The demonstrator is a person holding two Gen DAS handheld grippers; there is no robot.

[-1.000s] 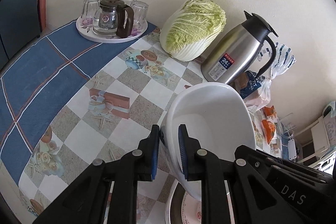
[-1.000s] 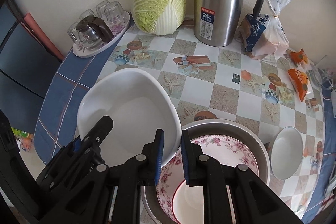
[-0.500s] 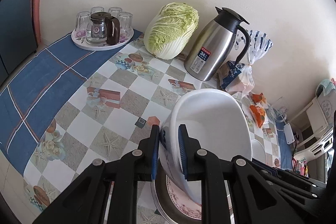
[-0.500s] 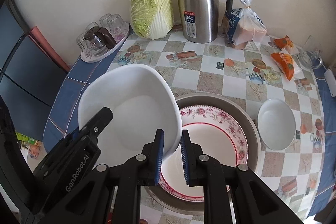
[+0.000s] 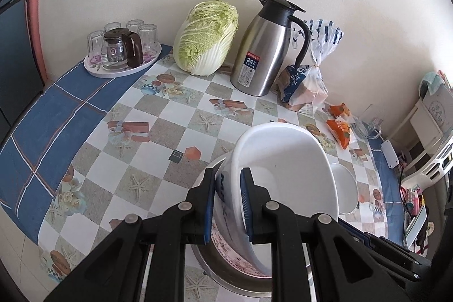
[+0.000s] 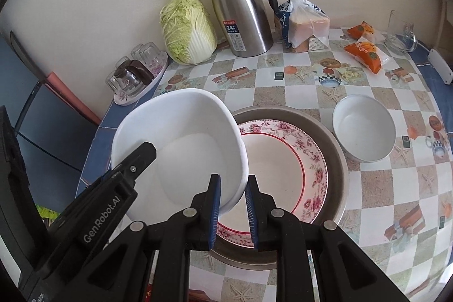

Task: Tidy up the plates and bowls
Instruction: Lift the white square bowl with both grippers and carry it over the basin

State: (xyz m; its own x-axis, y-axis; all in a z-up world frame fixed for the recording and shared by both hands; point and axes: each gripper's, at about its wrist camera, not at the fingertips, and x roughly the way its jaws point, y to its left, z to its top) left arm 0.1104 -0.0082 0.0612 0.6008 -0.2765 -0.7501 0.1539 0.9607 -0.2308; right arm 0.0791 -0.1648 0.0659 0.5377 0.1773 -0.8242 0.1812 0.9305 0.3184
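A large white bowl (image 6: 184, 143) hangs tilted above the left side of a floral plate (image 6: 286, 169), which lies in a metal basin (image 6: 337, 149). My left gripper (image 5: 226, 203) is shut on the large white bowl's (image 5: 286, 160) rim. My right gripper (image 6: 232, 205) is shut on the same bowl's opposite rim. The left gripper's fingers (image 6: 133, 163) reach into the bowl in the right wrist view. A small white bowl (image 6: 363, 130) sits on the table right of the basin, also in the left wrist view (image 5: 344, 188).
At the back stand a cabbage (image 6: 187, 29), a steel thermos jug (image 6: 240, 10), a bread bag (image 6: 303, 19) and a tray of glasses with a teapot (image 6: 136, 78). Orange snack packs (image 6: 365, 50) and a glass (image 6: 400, 37) lie far right.
Both grippers have lifted and drawn back with the large white bowl; more of the table shows. The bowl now hangs left of the floral plate.
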